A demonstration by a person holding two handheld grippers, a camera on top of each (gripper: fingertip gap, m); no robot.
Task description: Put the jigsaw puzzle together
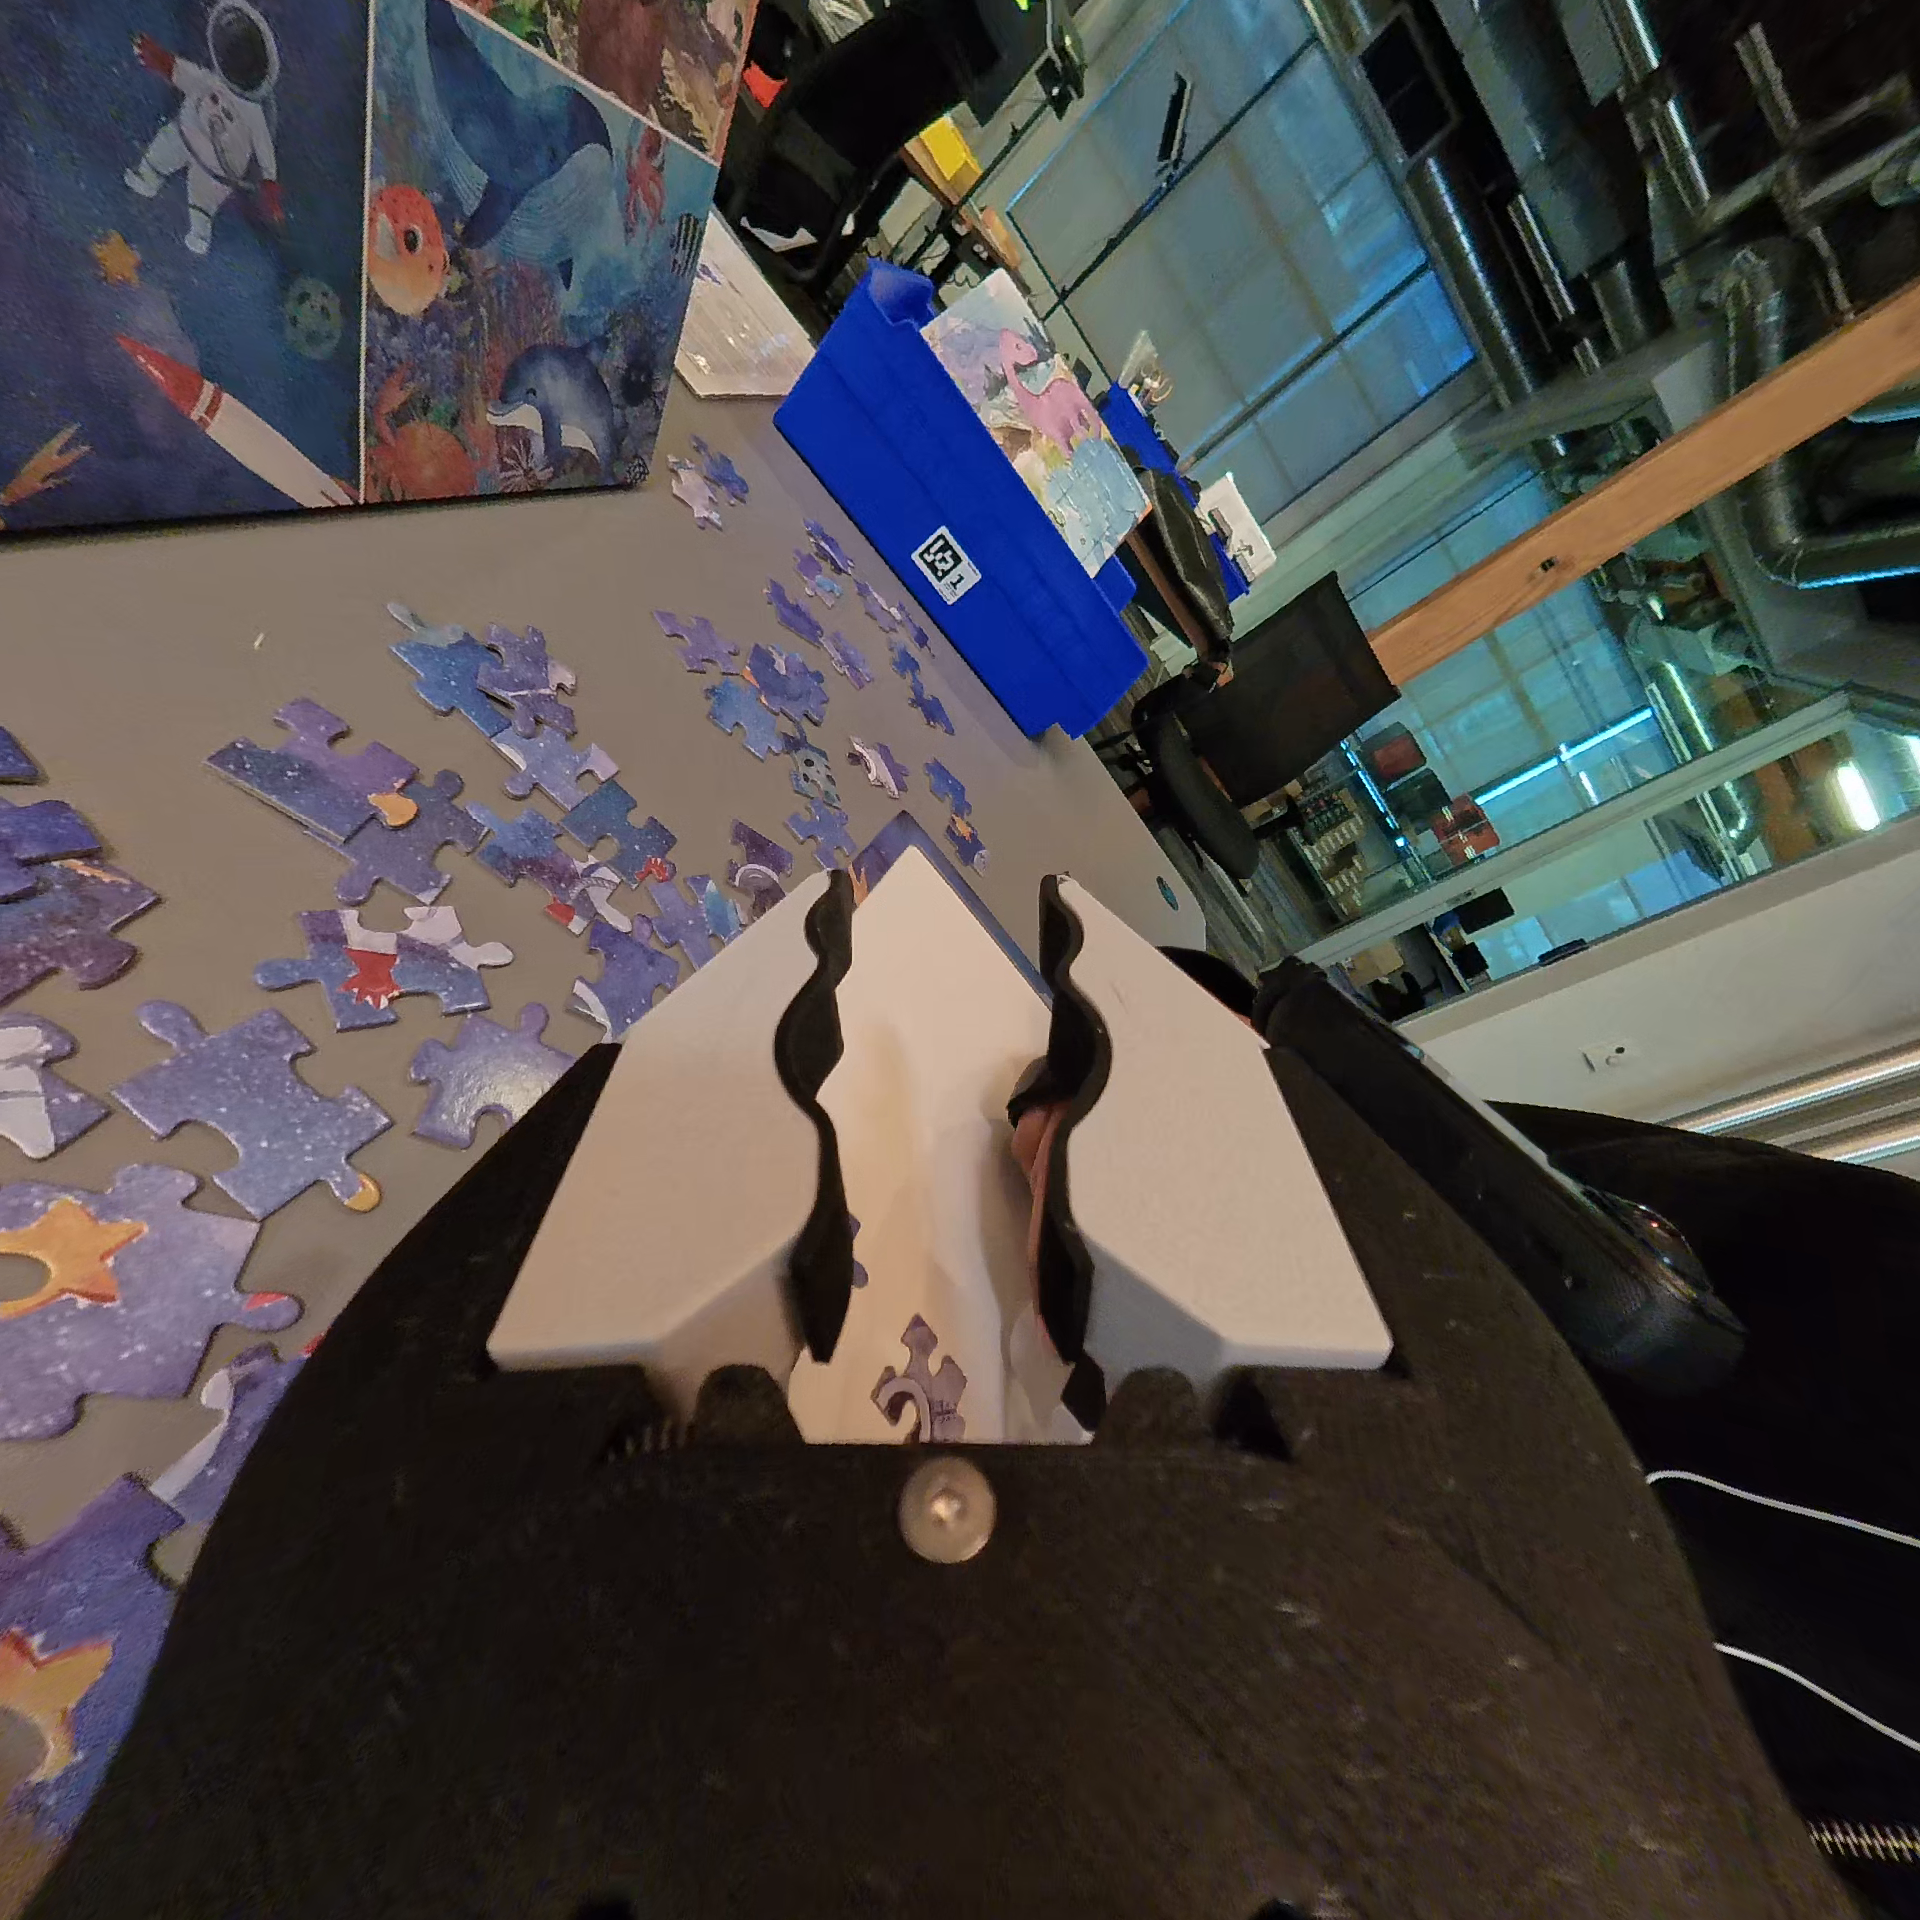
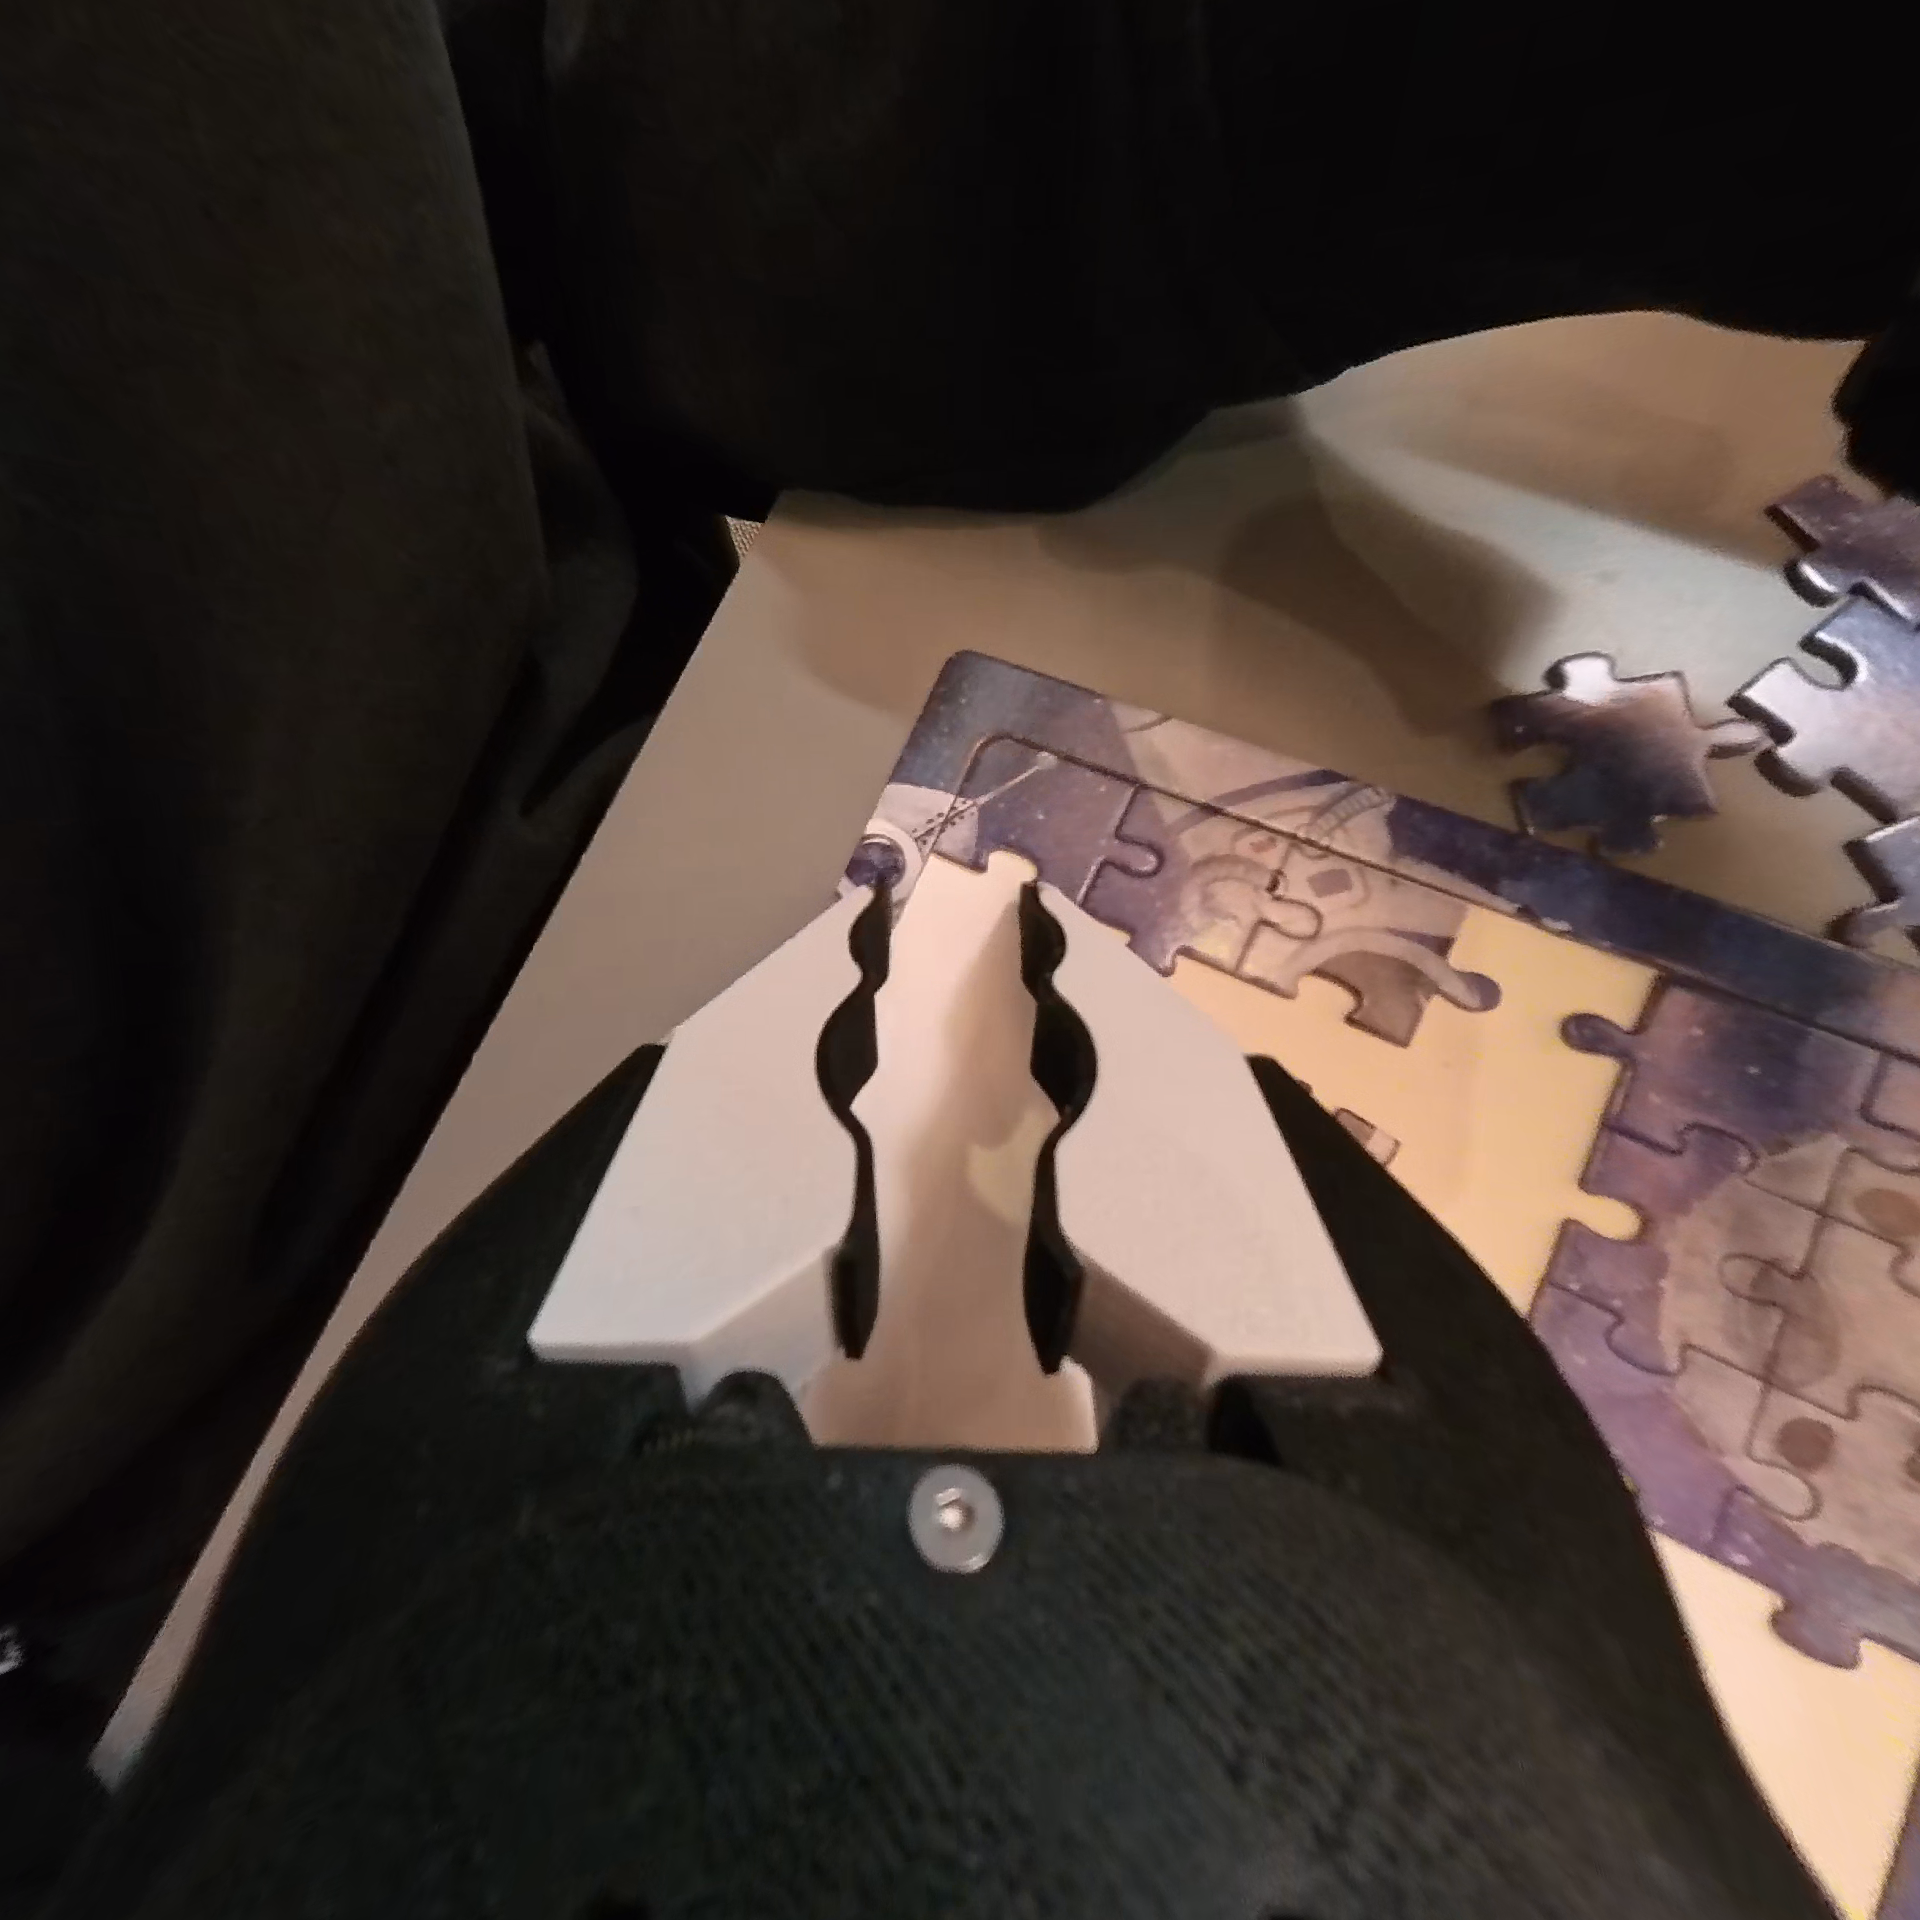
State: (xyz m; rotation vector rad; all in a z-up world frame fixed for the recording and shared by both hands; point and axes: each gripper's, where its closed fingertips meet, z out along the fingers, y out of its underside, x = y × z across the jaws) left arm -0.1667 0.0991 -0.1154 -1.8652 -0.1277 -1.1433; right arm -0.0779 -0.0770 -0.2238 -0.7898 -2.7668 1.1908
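Puzzle tray [image 1: 940,940] hidden behind left gripper [image 1: 945,888]

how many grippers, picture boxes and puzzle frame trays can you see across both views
grippers: 2 (left gripper, right gripper)
picture boxes: 1 (picture box)
puzzle frame trays: 1 (puzzle frame tray)
total: 4

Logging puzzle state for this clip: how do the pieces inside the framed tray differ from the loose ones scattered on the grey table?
The tray pieces are interlocked and seated flat inside the puzzle tray, with bare cream gaps between them; the loose pieces lie scattered on the grey table, mostly single or in small joined clusters, some overlapping. Both sets share blue-purple space artwork.
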